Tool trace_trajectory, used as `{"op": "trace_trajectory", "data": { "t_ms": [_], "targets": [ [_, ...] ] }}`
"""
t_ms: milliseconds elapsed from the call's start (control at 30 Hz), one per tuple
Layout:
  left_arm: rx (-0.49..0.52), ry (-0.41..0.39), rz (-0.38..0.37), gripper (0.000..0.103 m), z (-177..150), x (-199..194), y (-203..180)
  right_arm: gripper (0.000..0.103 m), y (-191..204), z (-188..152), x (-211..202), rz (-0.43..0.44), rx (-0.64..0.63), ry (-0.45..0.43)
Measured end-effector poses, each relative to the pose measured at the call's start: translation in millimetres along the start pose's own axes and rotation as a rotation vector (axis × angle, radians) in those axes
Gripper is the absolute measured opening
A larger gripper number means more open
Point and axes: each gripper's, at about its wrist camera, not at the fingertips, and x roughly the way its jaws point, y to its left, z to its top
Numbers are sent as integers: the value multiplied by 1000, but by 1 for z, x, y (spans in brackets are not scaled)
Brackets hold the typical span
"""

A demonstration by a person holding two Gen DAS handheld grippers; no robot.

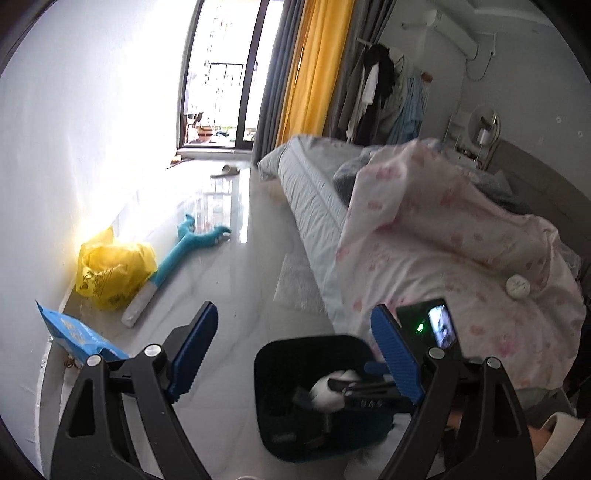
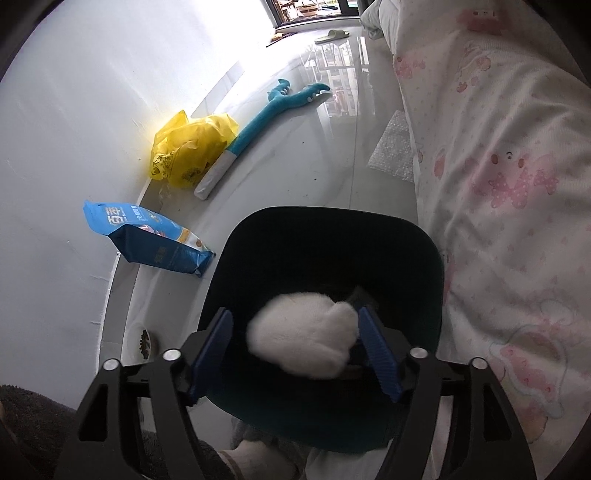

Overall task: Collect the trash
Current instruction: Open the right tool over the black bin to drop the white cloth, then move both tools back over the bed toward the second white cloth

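A dark bin [image 2: 436, 266] stands on the floor beside the bed. My right gripper [image 2: 294, 314] hangs over its mouth, pointing steeply down. A crumpled white paper wad [image 2: 303, 339] sits between the jaws, touching the right pad [image 2: 373, 343], with a gap to the left pad, so the grip is open. In the left wrist view the bin [image 1: 295, 341] lies low between my left gripper's [image 1: 293, 317] fingers, which stand wide open and empty above the floor. There the right gripper [image 1: 354, 391] and the wad [image 1: 325, 395] show inside the bin. Another white wad [image 1: 517, 286] lies on the quilt.
Along the wall lie a yellow plastic bag [image 2: 192, 147], a blue pouch [image 2: 147, 236] and a teal plush toy [image 2: 266, 114]. Bubble wrap [image 2: 393, 151] lies by the bed's pink-print quilt [image 2: 498, 184]. A small food bowl [image 2: 146, 343] sits near the wall. A slipper [image 2: 332, 35] lies by the balcony door.
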Motion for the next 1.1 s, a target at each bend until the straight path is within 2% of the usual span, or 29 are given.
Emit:
{"op": "trace_trajectory", "data": {
  "t_ms": [167, 433, 600, 733, 1100],
  "targets": [
    [34, -52, -31, 86, 8, -7, -20, 80, 5, 1, -19, 15, -26, -38],
    [47, -131, -79, 86, 22, -10, -52, 82, 0, -3, -55, 16, -76, -105],
    [62, -161, -116, 87, 33, -8, -75, 83, -19, -5, -91, 1, -87, -200],
    [85, -165, -145, 87, 37, -1, -99, 85, -39, -9, -118, -13, -81, -288],
    [135, -147, -191, 88, 42, 29, -154, 86, -101, -20, -177, -73, -42, -419]
  ]
}}
